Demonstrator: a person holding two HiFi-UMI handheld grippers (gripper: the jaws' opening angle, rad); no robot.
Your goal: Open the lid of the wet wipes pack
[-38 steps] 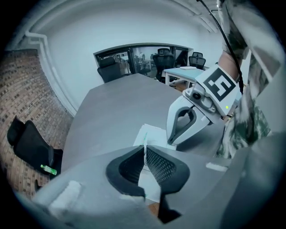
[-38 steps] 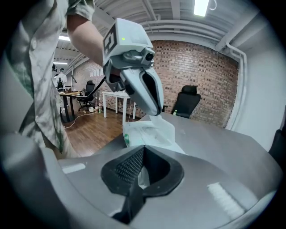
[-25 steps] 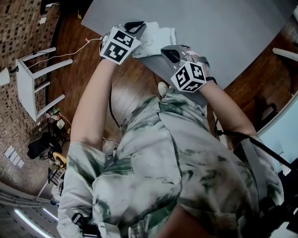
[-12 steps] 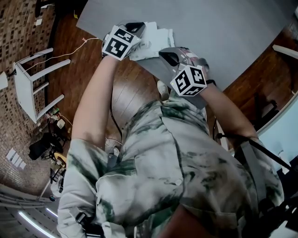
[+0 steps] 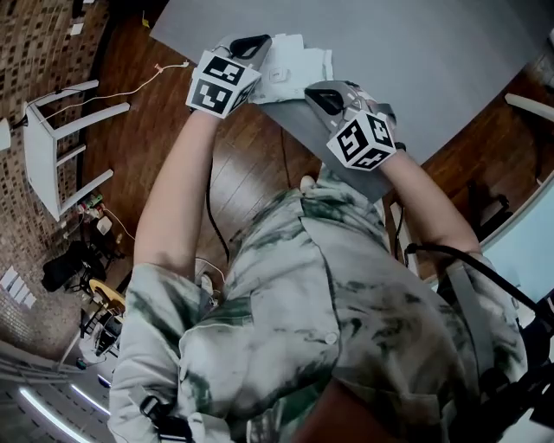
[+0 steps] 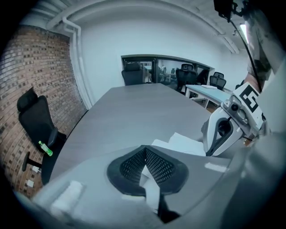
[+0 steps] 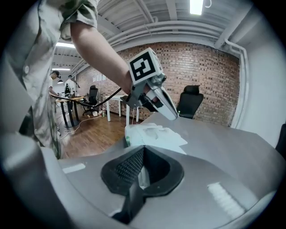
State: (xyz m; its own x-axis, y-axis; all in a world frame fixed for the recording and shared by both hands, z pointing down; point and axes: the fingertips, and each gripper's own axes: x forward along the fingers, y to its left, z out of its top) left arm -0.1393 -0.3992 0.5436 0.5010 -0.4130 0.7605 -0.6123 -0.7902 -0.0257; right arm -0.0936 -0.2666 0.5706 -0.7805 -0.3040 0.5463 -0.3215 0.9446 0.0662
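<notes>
At 12 o'clock in the head view:

1. Grey table (image 5: 433,52). Matt top. Its near edge runs slantwise above the dark wooden floor (image 5: 242,164).
2. Wet wipes pack (image 5: 299,62). White, lying flat at the table's near edge, between your two grippers. Whether its lid is up or down cannot be told.
3. Your left gripper (image 5: 247,45), at 11 o'clock. Its tip is at the pack's left end. In its own view the jaws are drawn together and the black mesh pads meet at the tip. A white sliver shows between them lower down, but what it is cannot be told. In the right gripper view its tip is over the pack's top, touching or just clear.
4. Your right gripper (image 5: 318,97), at 1 o'clock, by the pack's right end. Its jaws are likewise closed, pad against pad, with the same pale sliver behind them.

Room, left gripper view:
- Brick wall (image 6: 31,67) at 9 o'clock.
- White wall at 12 o'clock, with a glazed opening (image 6: 165,74) and office chairs behind it.
- Black office chair (image 6: 38,123) at 8 o'clock, beside the table, with a green bottle (image 6: 45,148) on its seat.

Room, head view:
- White chair (image 5: 45,160) at 9 o'clock on the floor.
- White cable (image 5: 130,86) trailing toward the table.

Room, right gripper view:
- Ceiling light (image 7: 196,5) at 12 o'clock.
</notes>
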